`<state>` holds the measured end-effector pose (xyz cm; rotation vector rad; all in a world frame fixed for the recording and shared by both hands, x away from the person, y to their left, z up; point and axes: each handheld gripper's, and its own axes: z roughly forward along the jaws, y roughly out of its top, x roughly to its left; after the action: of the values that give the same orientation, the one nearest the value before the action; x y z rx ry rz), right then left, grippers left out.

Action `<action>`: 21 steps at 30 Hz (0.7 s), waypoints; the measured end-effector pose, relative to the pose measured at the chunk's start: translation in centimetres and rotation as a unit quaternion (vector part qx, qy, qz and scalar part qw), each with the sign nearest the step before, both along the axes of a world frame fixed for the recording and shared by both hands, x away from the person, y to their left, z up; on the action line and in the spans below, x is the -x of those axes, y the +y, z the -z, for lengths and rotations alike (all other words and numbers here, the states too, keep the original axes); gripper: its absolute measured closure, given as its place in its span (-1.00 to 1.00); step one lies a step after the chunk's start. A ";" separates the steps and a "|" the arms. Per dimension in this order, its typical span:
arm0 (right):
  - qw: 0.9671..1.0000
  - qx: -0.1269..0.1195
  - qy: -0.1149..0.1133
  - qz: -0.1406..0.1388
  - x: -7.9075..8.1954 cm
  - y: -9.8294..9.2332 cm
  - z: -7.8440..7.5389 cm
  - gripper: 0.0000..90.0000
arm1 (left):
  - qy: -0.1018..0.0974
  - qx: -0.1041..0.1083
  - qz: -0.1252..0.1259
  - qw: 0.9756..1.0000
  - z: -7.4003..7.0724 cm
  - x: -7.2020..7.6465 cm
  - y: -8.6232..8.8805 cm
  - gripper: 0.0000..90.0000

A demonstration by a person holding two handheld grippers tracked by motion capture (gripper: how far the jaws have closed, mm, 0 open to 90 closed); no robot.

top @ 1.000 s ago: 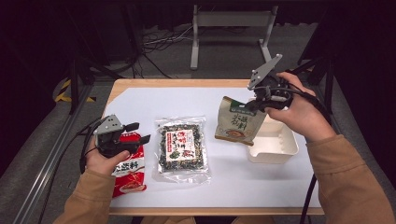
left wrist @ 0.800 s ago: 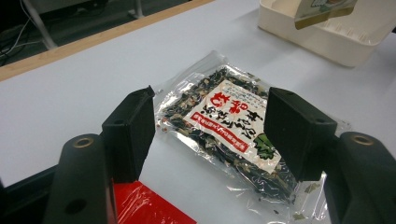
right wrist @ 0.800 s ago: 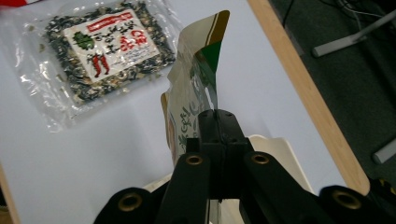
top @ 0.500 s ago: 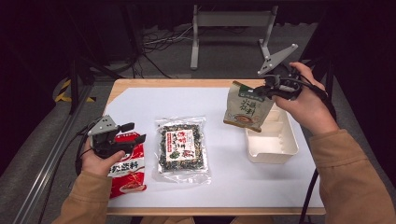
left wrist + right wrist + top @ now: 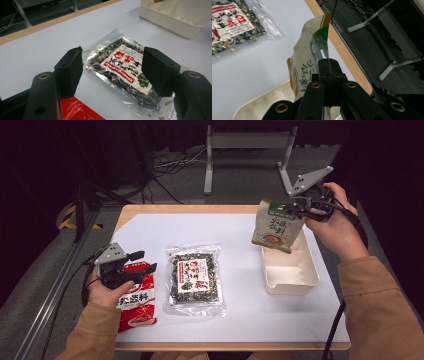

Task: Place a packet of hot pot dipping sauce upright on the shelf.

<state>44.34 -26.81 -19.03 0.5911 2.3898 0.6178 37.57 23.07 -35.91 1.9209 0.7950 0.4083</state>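
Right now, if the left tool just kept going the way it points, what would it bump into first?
Most likely the clear packet of dark dried food, lying flat on the table straight beyond the open left tool. The white tray lies further off.

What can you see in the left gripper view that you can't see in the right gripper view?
Left gripper view alone: the left gripper with its black jaws wide apart and nothing between them, above a corner of the red packet.

Right gripper view alone: the right gripper shut on the top edge of the beige pouch, which hangs over the tray, plus the floor and a metal stand beyond the table edge.

Both: the clear seaweed bag lying flat, the white tray and the white table.
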 end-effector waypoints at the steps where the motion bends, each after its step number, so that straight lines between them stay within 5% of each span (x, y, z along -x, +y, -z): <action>1: 1.000 0.000 0.000 0.000 0.0 0.0 0.0 1.00 | 0.000 0.000 0.000 1.000 0.0 0.0 0.0 -0.25; 11: 1.000 0.005 -0.029 0.006 -1.6 -1.8 0.3 1.00 | -0.001 -0.003 -0.004 1.000 0.0 0.3 0.3 -0.25; 21: 1.000 0.002 -0.027 0.008 -3.7 -3.2 1.0 1.00 | 0.003 0.000 -0.026 1.000 0.3 1.3 1.7 -0.25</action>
<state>48.07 -30.00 -20.03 0.5833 2.3333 0.6140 36.23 24.75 -36.19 1.9053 0.8512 0.4349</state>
